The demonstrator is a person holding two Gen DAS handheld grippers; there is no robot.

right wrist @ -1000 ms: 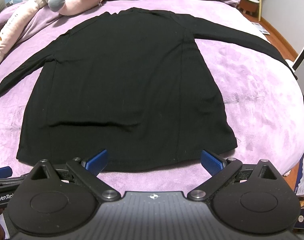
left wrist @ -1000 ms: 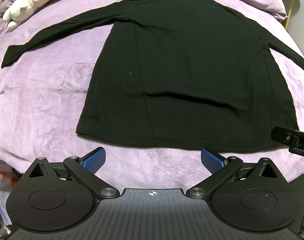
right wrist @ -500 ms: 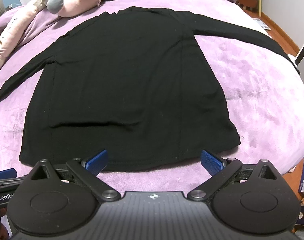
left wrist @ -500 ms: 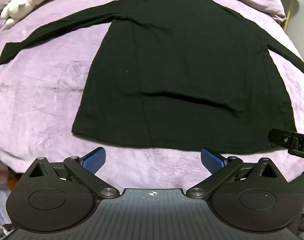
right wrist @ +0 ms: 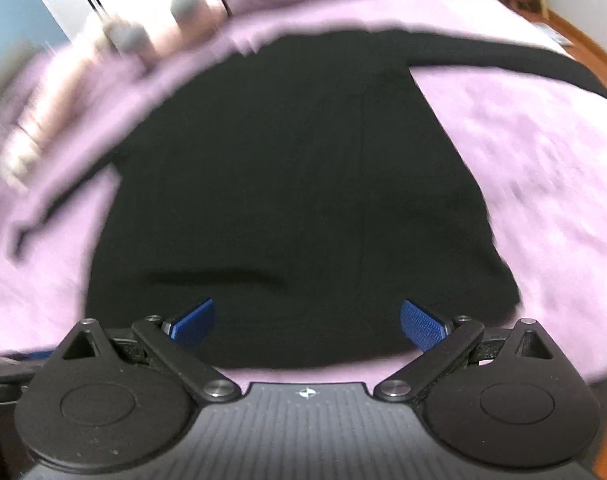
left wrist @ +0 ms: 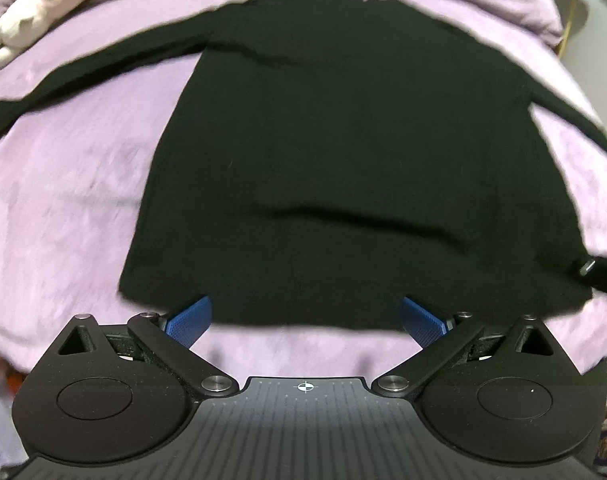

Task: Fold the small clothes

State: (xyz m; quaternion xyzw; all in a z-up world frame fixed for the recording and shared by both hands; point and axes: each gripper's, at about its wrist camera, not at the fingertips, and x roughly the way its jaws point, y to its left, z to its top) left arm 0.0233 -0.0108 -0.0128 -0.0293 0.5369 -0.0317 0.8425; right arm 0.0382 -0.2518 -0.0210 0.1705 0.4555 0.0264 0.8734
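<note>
A black long-sleeved top (left wrist: 343, 152) lies flat on a purple bedspread (left wrist: 63, 208), both sleeves spread outward, hem nearest me. My left gripper (left wrist: 303, 318) is open, its blue pads over the hem's left half with nothing between them. In the right wrist view the same top (right wrist: 303, 184) fills the middle. My right gripper (right wrist: 307, 320) is open over the hem's right half, the fabric lying below its blue pads. The right gripper's black tip (left wrist: 599, 276) shows at the left view's right edge, near the hem's right corner. The right view is blurred.
A pale plush toy (left wrist: 27, 12) lies at the bed's far left, and a pink and grey plush (right wrist: 171, 16) at the far left in the right view. Wooden floor (right wrist: 583, 40) runs beyond the bed's right side. Bedspread (right wrist: 543, 168) lies bare beside the top.
Both grippers moved forward toward the hem, so their pads now overlap the top's lower edge. The right view has gone blurry. Both stay open.
</note>
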